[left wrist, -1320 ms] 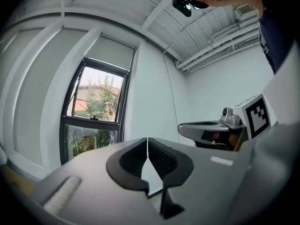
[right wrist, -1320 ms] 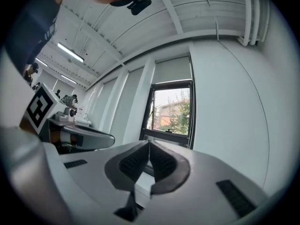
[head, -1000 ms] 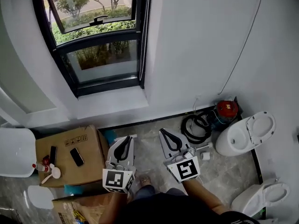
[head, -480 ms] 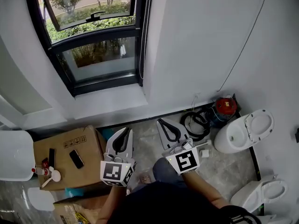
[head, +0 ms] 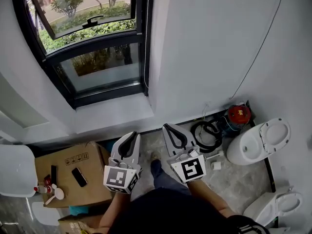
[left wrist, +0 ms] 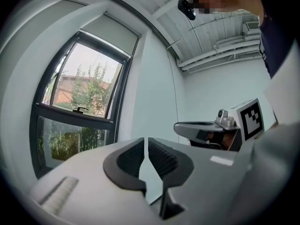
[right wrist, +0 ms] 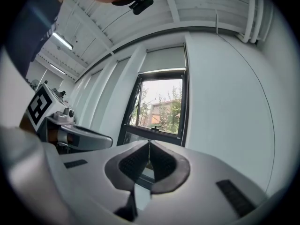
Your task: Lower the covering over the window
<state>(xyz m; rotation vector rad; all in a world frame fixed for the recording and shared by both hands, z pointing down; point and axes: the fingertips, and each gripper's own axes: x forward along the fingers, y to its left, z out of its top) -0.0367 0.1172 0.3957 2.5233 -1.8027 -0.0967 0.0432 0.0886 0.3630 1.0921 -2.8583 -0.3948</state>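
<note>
White left tongs (left wrist: 146, 146) and right tongs (right wrist: 149, 146), both closed and empty, face one black-framed window (head: 92, 46).

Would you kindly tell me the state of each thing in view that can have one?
roller blind, raised, only a short stretch hanging at the window's top
upper window sash, tilted open
left claw, shut, empty
right claw, shut, empty
phone, screen dark, lying flat on the cardboard box
</note>
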